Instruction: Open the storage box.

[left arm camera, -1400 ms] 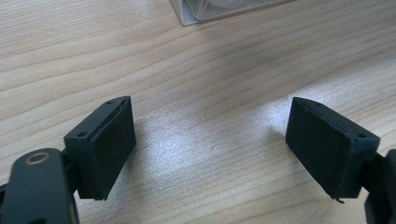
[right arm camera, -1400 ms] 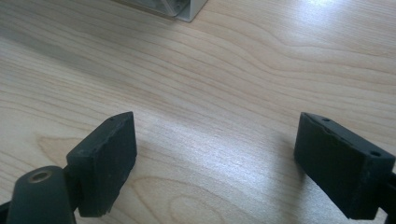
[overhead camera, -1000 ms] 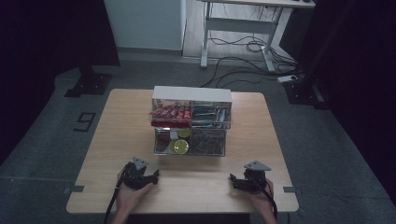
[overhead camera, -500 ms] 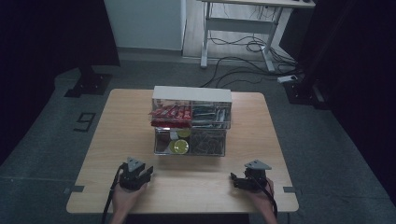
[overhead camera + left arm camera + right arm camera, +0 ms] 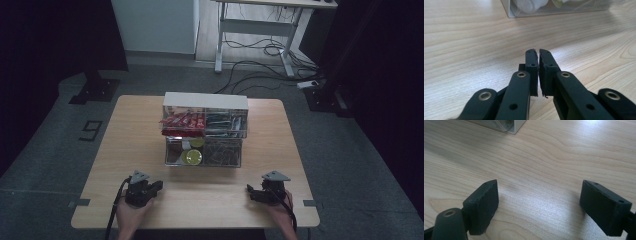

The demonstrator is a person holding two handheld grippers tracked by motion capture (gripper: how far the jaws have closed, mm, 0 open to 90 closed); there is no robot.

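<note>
- Dim room with grey floor, black drapes at both sides, white desk frame and loose cables at the back.
- Light wooden table (image 5: 125, 150) in the middle, bare along its near edge.
- Clear plastic two-tier organiser with a white top (image 5: 205, 130) standing at the table's centre, well apart from both grippers; red packets in the upper left compartment, dark small items in the upper right, a round yellow-green lid in the lower left, dark clips in the lower right.
- Organiser's near corner also visible at the top of the left gripper view and the right gripper view.
- Left gripper (image 5: 150, 188) held low at the near left of the table, jaws just drawn together, nearly touching, nothing between them.
- Right gripper (image 5: 252, 192) held low at the near right, jaws spread wide over bare wood, grasping nothing.
</note>
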